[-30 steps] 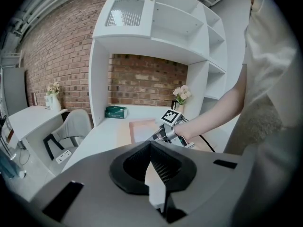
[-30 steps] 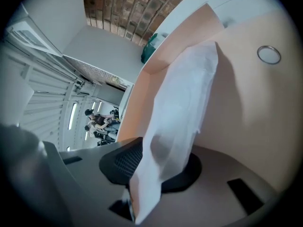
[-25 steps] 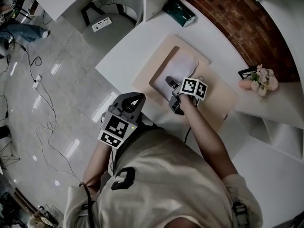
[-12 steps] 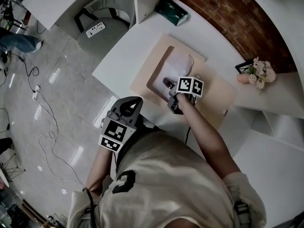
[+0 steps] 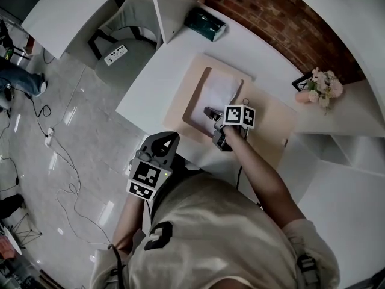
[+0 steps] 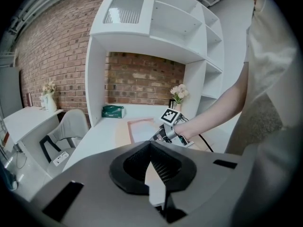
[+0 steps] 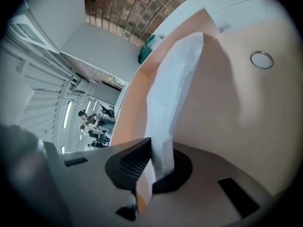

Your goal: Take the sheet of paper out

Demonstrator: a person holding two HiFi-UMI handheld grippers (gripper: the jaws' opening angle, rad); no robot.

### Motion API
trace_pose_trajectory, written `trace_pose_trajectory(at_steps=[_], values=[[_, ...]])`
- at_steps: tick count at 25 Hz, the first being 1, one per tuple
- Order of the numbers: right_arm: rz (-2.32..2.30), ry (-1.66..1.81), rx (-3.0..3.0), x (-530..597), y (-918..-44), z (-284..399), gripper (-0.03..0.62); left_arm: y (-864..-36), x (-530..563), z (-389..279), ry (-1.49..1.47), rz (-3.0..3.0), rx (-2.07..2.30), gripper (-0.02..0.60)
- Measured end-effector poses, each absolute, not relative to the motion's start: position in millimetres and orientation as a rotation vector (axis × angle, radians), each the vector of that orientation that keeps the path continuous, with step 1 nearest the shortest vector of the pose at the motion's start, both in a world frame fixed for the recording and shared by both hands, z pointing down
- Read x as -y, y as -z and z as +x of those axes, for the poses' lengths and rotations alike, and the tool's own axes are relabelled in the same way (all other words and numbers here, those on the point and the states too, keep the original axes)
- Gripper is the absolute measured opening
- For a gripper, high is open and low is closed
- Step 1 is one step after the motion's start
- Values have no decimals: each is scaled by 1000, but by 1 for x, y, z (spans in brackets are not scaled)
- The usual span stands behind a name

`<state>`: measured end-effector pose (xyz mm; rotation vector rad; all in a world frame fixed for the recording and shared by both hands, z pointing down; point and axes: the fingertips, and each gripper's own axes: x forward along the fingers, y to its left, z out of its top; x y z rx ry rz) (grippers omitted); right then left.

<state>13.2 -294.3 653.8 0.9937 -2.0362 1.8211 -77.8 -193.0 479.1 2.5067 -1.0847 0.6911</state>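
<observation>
A white sheet of paper [image 5: 219,89] lies in an open beige folder [image 5: 271,119] on the white desk. My right gripper [image 5: 209,112] is at the sheet's near edge, shut on it. In the right gripper view the paper [image 7: 175,79] runs up from between the pads of the right gripper [image 7: 154,148] and bows away over the folder. My left gripper [image 5: 165,138] hangs back off the desk's near-left edge, well short of the folder. In its own view the left gripper [image 6: 150,145] has its tips together and nothing in them.
A green tissue box [image 5: 206,23] sits at the desk's far side beside a white shelf partition [image 5: 171,5]. A small pot of flowers [image 5: 322,88] stands at the right. A metal ring [image 7: 261,59] lies on the folder. A grey chair [image 5: 123,41] holds a power strip [image 5: 115,54].
The sheet looks narrower and more bowed than before, with the right gripper still at its near edge. The left gripper holds its place. The head view has tilted a little.
</observation>
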Motion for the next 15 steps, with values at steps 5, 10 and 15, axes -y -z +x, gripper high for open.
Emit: trace_pose_trajectory(at_steps=[5,10,15], values=[[983,-1863,2032,292,-654,16,28,-478,194,-74,-699,2524,1068,15],[985,-1864,2035,289,-654,20,28,-476,196,-68,-700,2541,1055,15],[977,-1853,2035,288,-655,20,28,-477,194,-67,-700,2538,1063,15]])
